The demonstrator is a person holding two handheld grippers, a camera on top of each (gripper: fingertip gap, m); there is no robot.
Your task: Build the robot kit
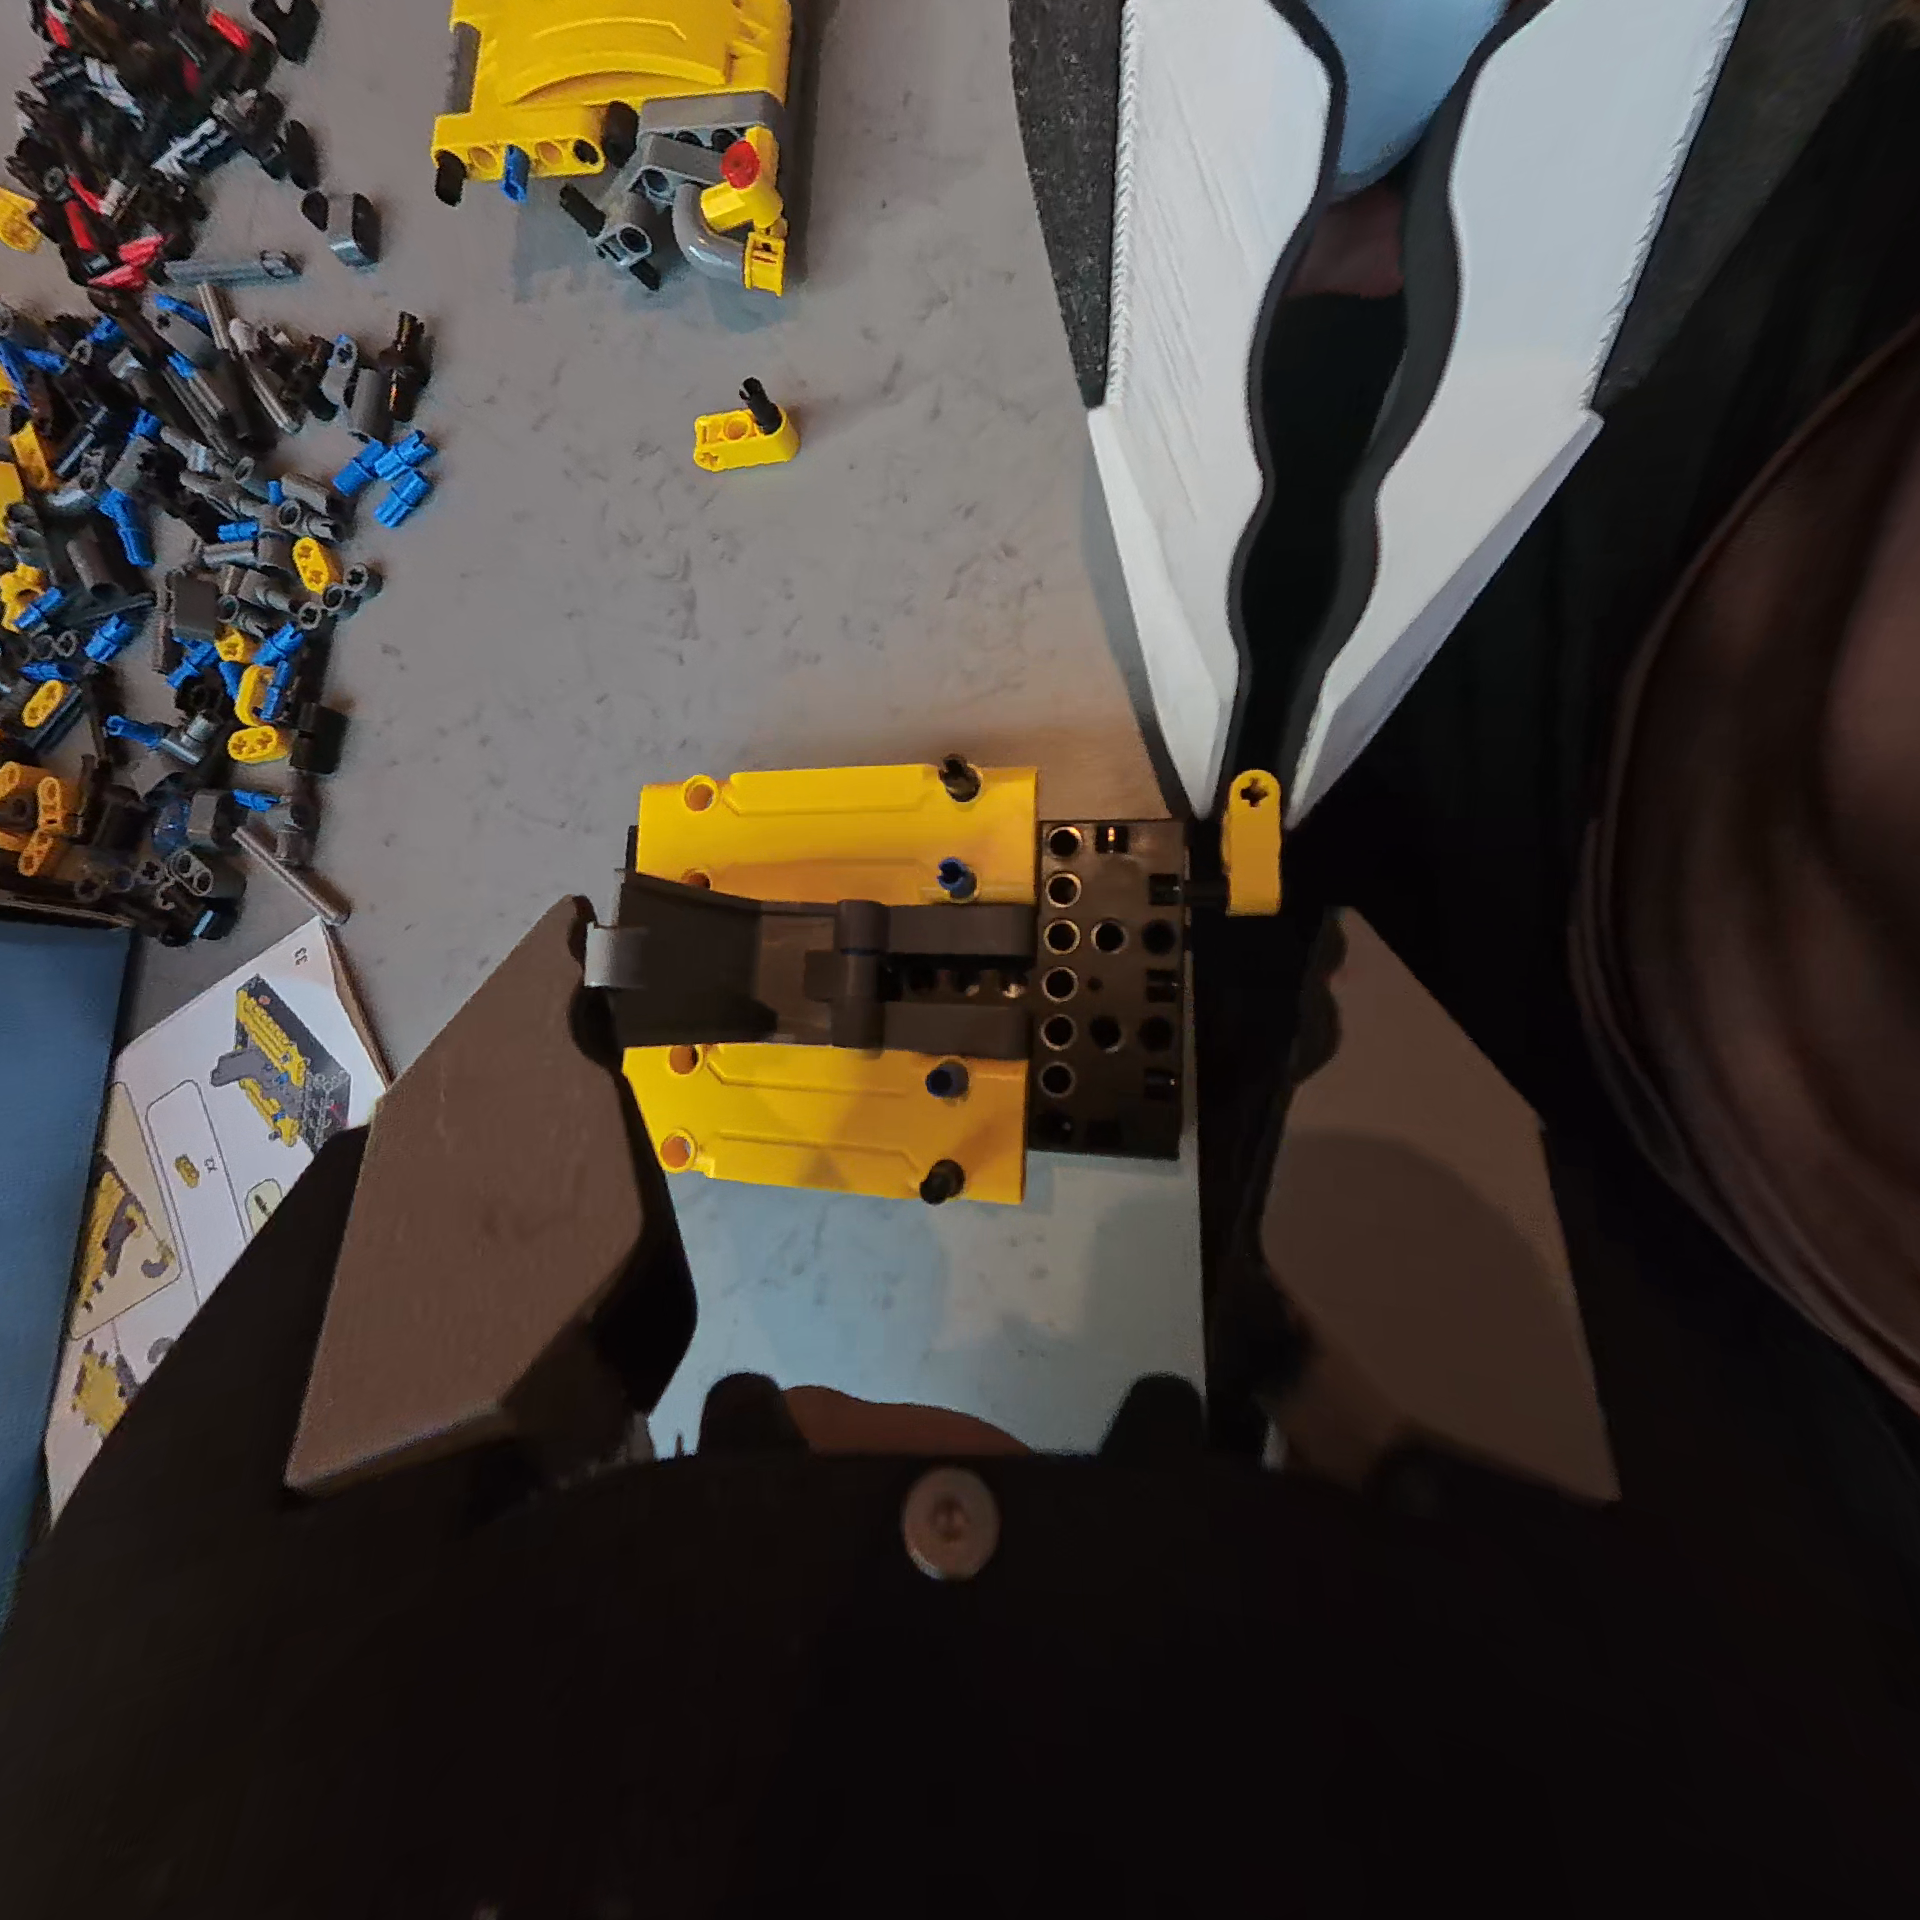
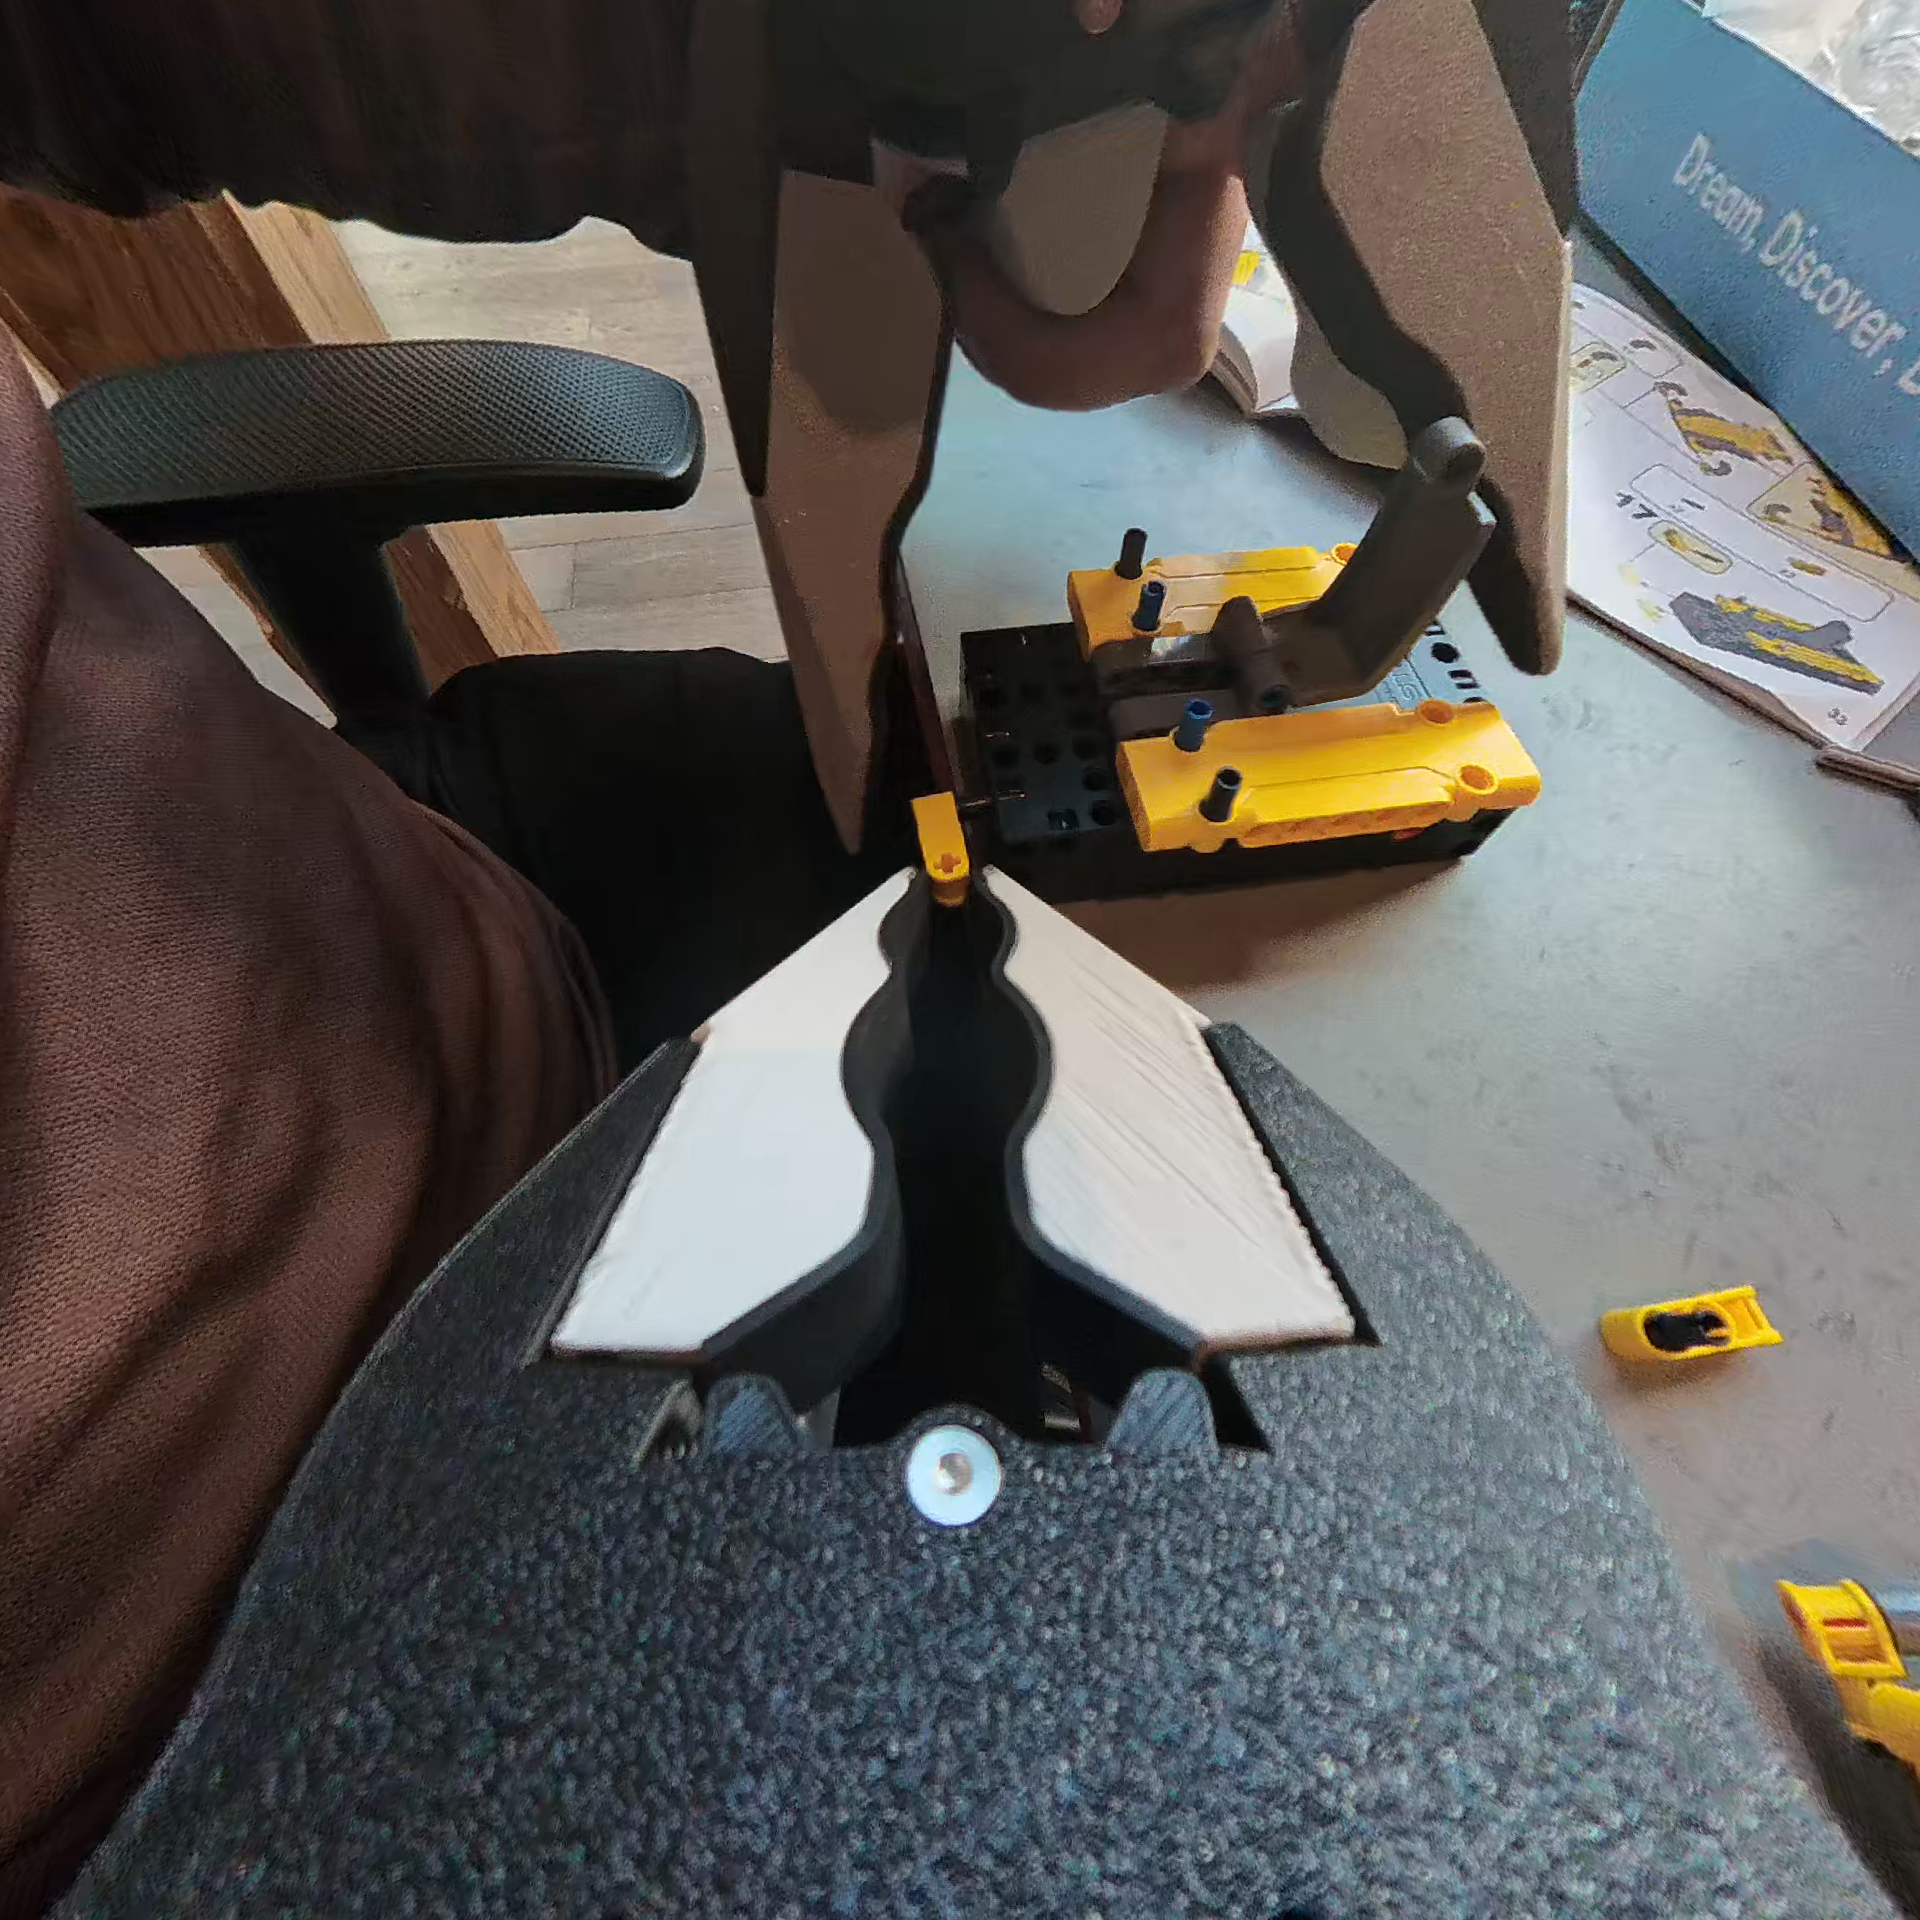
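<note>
The grey counter [image 1: 582, 644] carries everything we see, and we place the rest against the yellow-and-black brick assembly [image 1: 842, 982] near its edge. Beyond that assembly in the left wrist view sits a second yellow and grey sub-build [image 1: 623, 125]; to the assembly's left lies the loose pile of small pins and connectors [image 1: 177, 540], and nearer us on that side an open instruction booklet [image 1: 218, 1132] beside a blue box [image 2: 1756, 208].

Our left tool [image 1: 935, 997] hangs over the assembly with its dark fingers spread wide, one of them touching the raised dark grey panel [image 1: 686, 977] at the assembly's far-left end; it grips nothing that we can see.

Our right tool [image 2: 948, 885] is closed down to a narrow gap at the tips, pinching a small yellow connector [image 2: 940, 844] that sits on a black pin at the side of the assembly's black perforated block [image 1: 1107, 987].

A single yellow piece with a black pin [image 1: 746, 431] lies alone, between the assembly and the second sub-build.

We judge the assembly light, rigid and smooth-sided hard plastic, apt to slide on the counter unless braced; the yellow panels' long flat edges offer the firmest hold. The connector is tiny and slick, best pinched across its flat faces.
</note>
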